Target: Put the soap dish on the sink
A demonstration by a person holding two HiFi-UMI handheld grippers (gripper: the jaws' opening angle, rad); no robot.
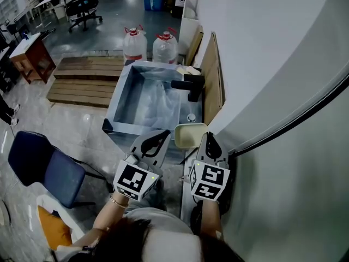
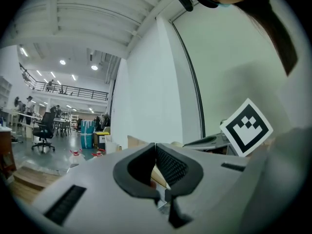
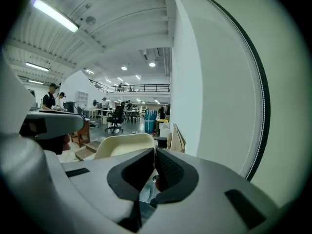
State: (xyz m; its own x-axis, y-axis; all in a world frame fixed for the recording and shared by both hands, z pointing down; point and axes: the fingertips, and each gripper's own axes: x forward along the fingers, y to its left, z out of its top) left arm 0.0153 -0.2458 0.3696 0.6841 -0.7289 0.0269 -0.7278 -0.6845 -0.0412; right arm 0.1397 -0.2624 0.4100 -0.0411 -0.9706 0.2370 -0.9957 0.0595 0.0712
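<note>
At the lower left of the head view a blue chair [image 1: 46,165] is standing on the floor, well apart from the job, and toward the middle the metal sink [image 1: 116,103] is lying open with its black faucet [image 1: 191,86] sitting at its far right corner. Just below the sink's near edge the left tool [image 1: 162,135] is hovering with its jaws clenched tip to tip. The left gripper view is showing the left tool [image 2: 156,147] with nothing between those tips, so it is carrying nothing and is likely only waiting beside the work. Right of it, in the lower centre of the frame, the cream soap dish [image 1: 189,136] is hanging over the near right corner of the sink, between the two tools, with its hollow side facing up. I cannot tell whether it is touching the sink rim yet. The right tool [image 1: 209,138] is meeting the dish's right edge, and in the right gripper view its jaws are closing together at the right tool [image 3: 155,152] tips while the soap dish [image 3: 124,145] is spreading away to the left of them. By my reading this tool is pinching the dish by its thin right wall. Holding it by that side is leaving the dish's base free to come down flat on the rim. Farther right the white wall [image 1: 272,64] is filling the frame.
</note>
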